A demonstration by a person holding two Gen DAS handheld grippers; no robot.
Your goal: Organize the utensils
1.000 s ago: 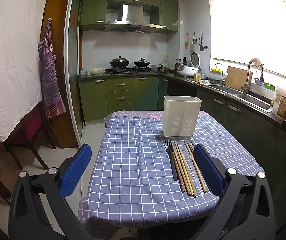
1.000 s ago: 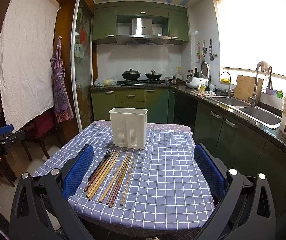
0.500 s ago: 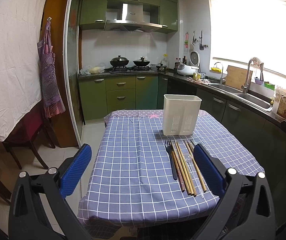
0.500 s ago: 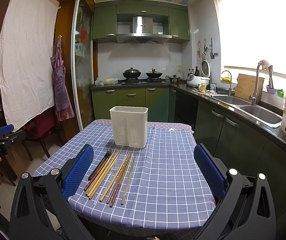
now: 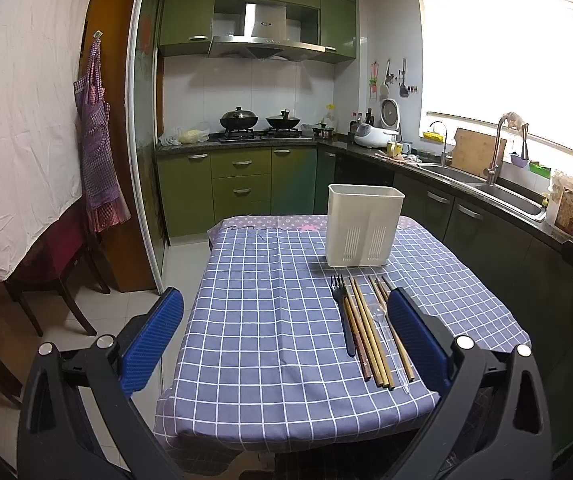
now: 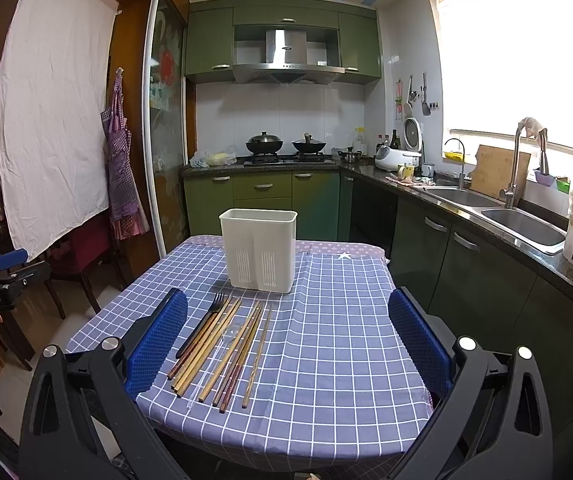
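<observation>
The utensils lie in a row on the tablecloth [image 6: 326,360], just in front of the white holder [image 6: 259,249]: a black fork [image 6: 202,325] on the left of the row, wooden chopsticks [image 6: 222,348] beside it, and a clear plastic piece [image 6: 210,372] among them that is hard to identify. The holder stands upright and looks empty from here.

Nothing has been picked up, so this looks like the start, before the first grasp. The left gripper [image 5: 284,336] and the right gripper [image 6: 286,340] are both spread wide and empty, held back at the near edge of the table.

The next move probably calls for lowering one gripper onto a single utensil. The sticks lie close together and flat, so separating one may be fiddly.

The handle ends reach close to the near table edge. To the right of the row the cloth is bare, leaving free room to approach.
</observation>
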